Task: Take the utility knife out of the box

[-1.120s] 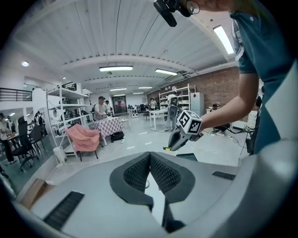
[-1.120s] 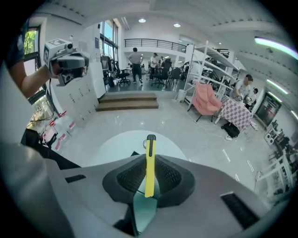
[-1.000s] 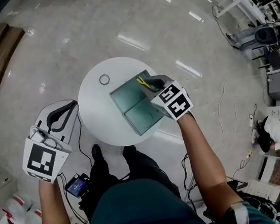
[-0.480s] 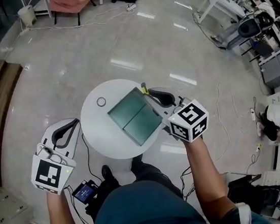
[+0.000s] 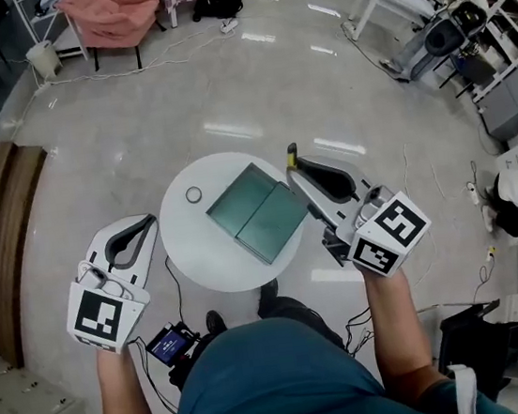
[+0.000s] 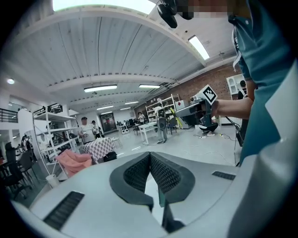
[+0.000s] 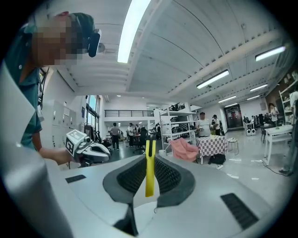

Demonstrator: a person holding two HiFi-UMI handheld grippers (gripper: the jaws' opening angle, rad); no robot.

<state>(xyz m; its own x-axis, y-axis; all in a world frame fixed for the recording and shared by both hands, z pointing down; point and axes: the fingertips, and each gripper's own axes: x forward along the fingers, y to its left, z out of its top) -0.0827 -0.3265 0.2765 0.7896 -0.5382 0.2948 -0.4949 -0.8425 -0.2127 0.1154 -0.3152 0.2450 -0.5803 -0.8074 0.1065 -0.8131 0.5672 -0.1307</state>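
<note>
Pinched between the fingers [image 7: 132,176] of the right gripper [image 5: 294,166]: a yellow utility knife [image 5: 291,154], upright in the grip in the right gripper view, with its upper end poking past the fingertips. From the head view, out of the box [image 5: 258,213] and held just beyond the box's upper-right edge, apart from it, pointing away from the person. Open and flat, that green box, both halves side by side on a round white desk [image 5: 189,248]. Up and to the left of the box, on the same desk, a small ring [image 5: 193,195], well clear of the box. Far to the left of the box, off the desk's rim and over the pale glossy floor [image 5: 225,92]: the left gripper [image 5: 150,221], fingertips aimed towards the desk. Pressed together at their tips, its dark ribbed fingers [image 6: 137,174], with nothing held between them in the left gripper view.
</note>
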